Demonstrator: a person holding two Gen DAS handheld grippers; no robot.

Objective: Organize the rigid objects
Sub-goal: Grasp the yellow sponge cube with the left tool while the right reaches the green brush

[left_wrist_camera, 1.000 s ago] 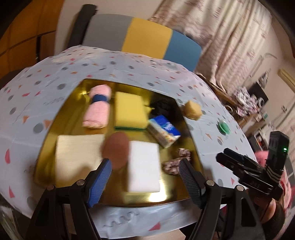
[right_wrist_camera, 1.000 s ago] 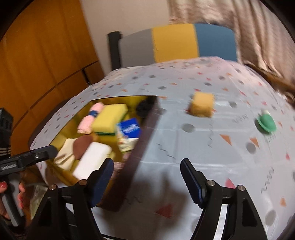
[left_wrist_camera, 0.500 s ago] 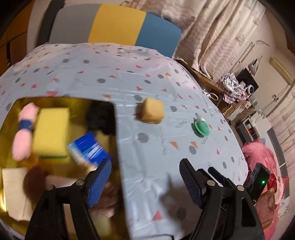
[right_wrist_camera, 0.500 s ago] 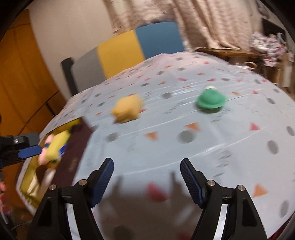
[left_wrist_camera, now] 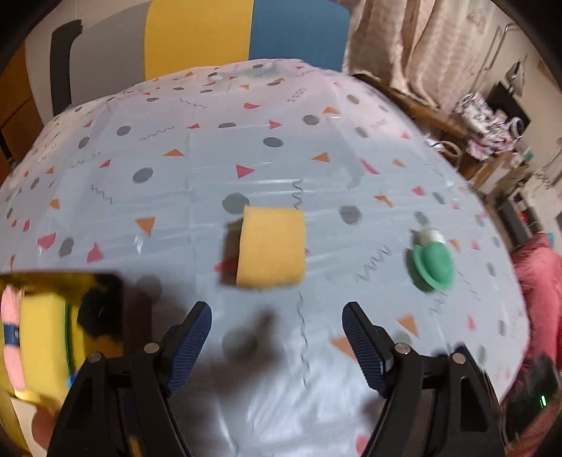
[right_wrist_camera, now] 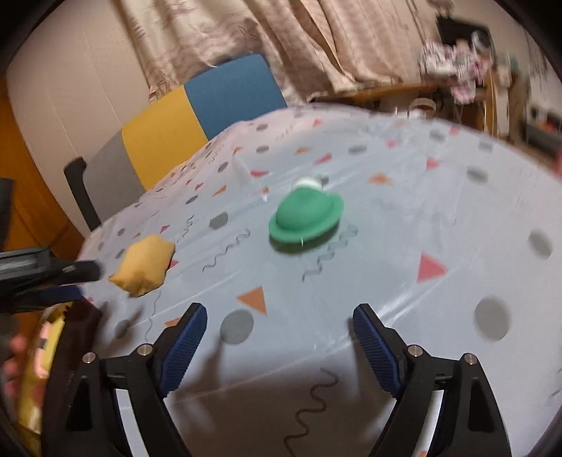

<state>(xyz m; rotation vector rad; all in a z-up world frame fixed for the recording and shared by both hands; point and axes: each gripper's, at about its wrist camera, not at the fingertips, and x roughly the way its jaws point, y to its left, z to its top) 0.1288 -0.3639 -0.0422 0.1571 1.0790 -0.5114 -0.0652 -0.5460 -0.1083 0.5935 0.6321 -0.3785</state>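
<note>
left gripper (left_wrist_camera: 275,337): wide, empty; yellow block (left_wrist_camera: 270,248) dead ahead, mid-table, nearer this hand.
right gripper (right_wrist_camera: 279,339): just opening wide, empty; green hat (right_wrist_camera: 305,218) ahead.

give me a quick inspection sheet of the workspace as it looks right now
surface: table under a pale blue patterned cloth, mostly bare.
job's things: orange-yellow block and green hat-shaped piece lie apart on the cloth; a small white thing sits just behind the hat.
clutter: gold tray at the table's left edge holding a yellow sponge, a pink roll and a dark item.
grippers: left gripper open, empty, pointed at the block; right gripper open, empty, jaws have just been opening, facing the hat.
cables: nothing seen.
surroundings: grey, yellow and blue chair, curtains, cluttered shelf at right.
</note>
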